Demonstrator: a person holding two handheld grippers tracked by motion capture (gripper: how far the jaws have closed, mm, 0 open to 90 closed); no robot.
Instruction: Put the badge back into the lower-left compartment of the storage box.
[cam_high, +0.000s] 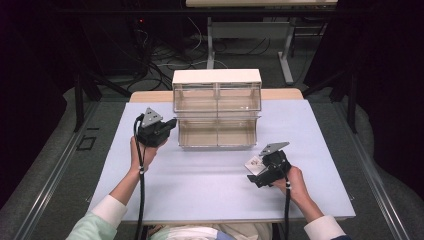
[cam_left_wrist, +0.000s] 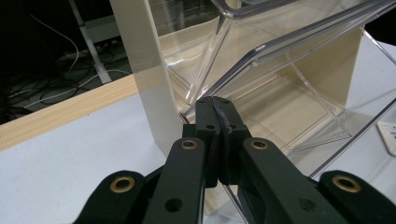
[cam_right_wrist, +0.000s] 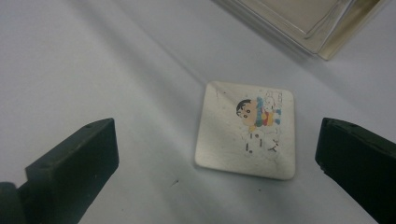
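A small square card with a cartoon figure lies flat on the white table, and shows in the high view just in front of my right gripper. That gripper is open, its jaws wide apart on either side of the card and clear of it. A cream cabinet with clear drawers stands at the table's back middle. Its lower drawer is tipped open. My left gripper is at that drawer's left corner, jaws closed on the thin clear rim.
The white table top stretches in front of the cabinet. A wooden edge runs along the back of the table. Cables and table legs lie on the dark floor behind.
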